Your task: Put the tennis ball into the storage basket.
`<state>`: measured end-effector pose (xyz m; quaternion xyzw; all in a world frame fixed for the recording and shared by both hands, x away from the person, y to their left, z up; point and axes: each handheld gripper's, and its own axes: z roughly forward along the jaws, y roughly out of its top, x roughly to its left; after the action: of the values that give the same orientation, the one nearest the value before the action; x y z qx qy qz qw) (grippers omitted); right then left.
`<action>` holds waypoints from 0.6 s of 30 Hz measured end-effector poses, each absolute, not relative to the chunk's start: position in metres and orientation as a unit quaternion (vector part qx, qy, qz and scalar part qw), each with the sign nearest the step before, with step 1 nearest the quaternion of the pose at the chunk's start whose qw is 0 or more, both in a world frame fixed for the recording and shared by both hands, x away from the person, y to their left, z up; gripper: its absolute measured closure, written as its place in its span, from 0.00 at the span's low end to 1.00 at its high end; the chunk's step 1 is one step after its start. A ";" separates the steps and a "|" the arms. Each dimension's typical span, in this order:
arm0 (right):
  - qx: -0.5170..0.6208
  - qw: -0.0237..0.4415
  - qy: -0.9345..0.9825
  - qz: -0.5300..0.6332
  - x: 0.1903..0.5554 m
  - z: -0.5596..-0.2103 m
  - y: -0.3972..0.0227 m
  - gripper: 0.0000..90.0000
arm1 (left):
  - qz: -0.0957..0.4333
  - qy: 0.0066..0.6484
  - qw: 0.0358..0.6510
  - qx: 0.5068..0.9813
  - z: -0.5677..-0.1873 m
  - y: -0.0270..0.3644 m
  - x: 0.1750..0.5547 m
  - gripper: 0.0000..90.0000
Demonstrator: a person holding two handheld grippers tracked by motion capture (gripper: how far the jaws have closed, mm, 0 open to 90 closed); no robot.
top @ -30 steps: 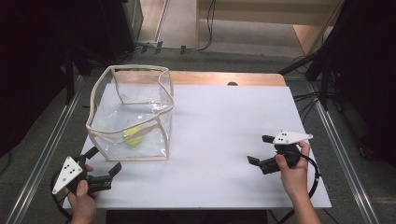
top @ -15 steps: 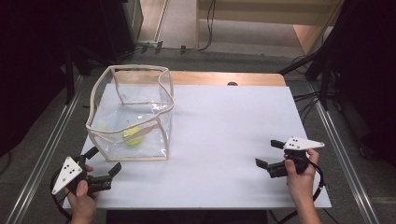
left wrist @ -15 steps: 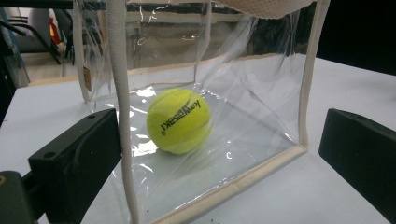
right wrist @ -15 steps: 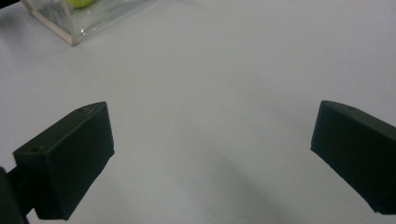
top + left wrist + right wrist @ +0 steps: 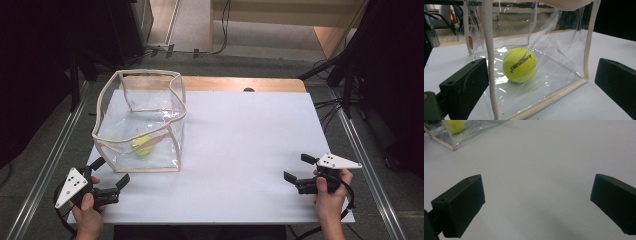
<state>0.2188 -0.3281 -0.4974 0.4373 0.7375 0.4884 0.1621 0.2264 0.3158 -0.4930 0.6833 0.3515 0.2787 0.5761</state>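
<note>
Overhead, your left claw (image 5: 111,172) sits spread at the worktop's (image 5: 250,150) near-left corner, just short of the clear bag (image 5: 140,122), which stands by the left edge with the tennis ball (image 5: 143,145) inside. Your right claw (image 5: 299,168) hangs spread near the near-right corner, well apart from both. Along your left claw (image 5: 541,82), the ball (image 5: 519,65) rests on the bag's floor behind its clear wall (image 5: 559,62). Along your right claw (image 5: 537,202), jaws wide over bare worktop (image 5: 544,160).

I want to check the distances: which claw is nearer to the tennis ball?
Left. The left claw sits just in front of the clear bag holding the tennis ball; the right claw is far across the table.
</note>
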 end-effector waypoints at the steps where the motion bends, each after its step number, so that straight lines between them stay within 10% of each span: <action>1: 0.438 0.164 0.736 0.489 0.218 -0.498 -0.330 0.00 | 0.279 0.351 0.575 0.684 -0.493 0.316 0.227 0.00; 18: 0.466 0.182 0.699 0.511 0.206 -0.513 -0.363 0.00 | 0.279 0.354 0.574 0.683 -0.493 0.316 0.227 0.00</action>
<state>0.2064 -0.3629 -0.5130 0.4661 0.6990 0.5111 0.1815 0.2269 0.3157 -0.4928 0.6834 0.3537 0.2795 0.5743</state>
